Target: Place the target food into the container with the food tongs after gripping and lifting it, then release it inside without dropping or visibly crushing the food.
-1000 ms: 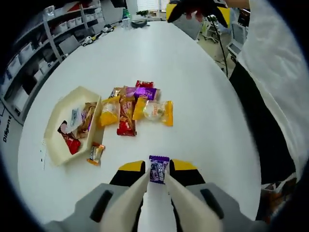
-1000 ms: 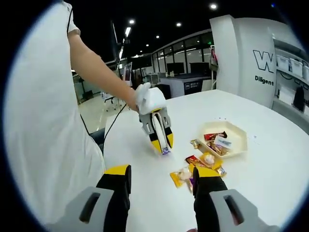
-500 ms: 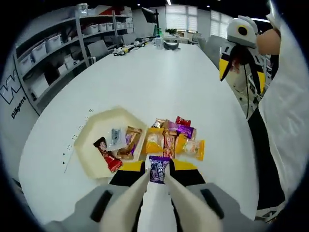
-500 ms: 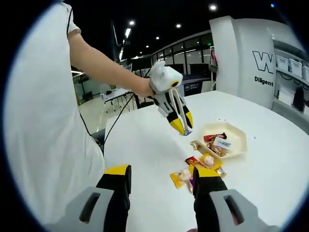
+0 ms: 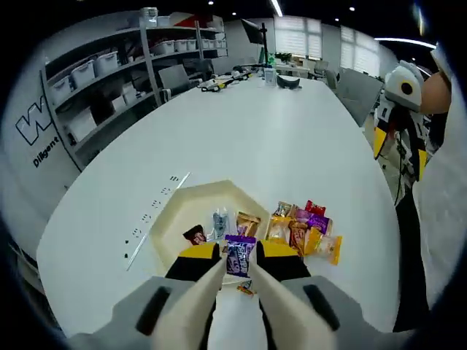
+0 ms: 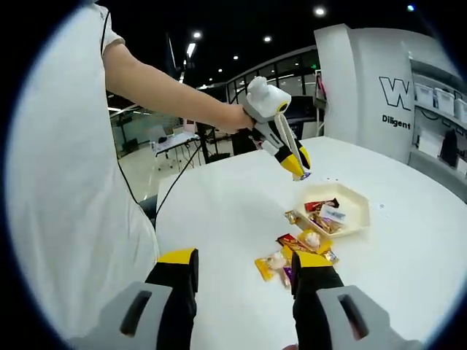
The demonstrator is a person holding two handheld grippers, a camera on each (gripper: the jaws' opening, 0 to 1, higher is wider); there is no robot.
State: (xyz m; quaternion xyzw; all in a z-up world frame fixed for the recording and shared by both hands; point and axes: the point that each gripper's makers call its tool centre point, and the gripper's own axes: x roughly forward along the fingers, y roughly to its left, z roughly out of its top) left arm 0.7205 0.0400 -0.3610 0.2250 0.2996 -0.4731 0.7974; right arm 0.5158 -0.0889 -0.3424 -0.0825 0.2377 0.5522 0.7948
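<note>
Pinching the purple candy (image 5: 239,257), my left gripper (image 5: 238,264) hangs over the tray (image 5: 172,216) at 12 o'clock. Light, crinkly wrapper; grip mid-pack gently. Right gripper (image 6: 244,271) jaws apart

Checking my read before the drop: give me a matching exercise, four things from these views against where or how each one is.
Things:
1. purple snack packet
2. cream tray
3. pile of wrapped snacks
4. right gripper

States:
A. lying on the table beside the tray
B. jaws apart, holding nothing
C. clamped between the left gripper's jaws
D. already holding a few packets

Pairs: 1-C, 2-D, 3-A, 4-B
</note>
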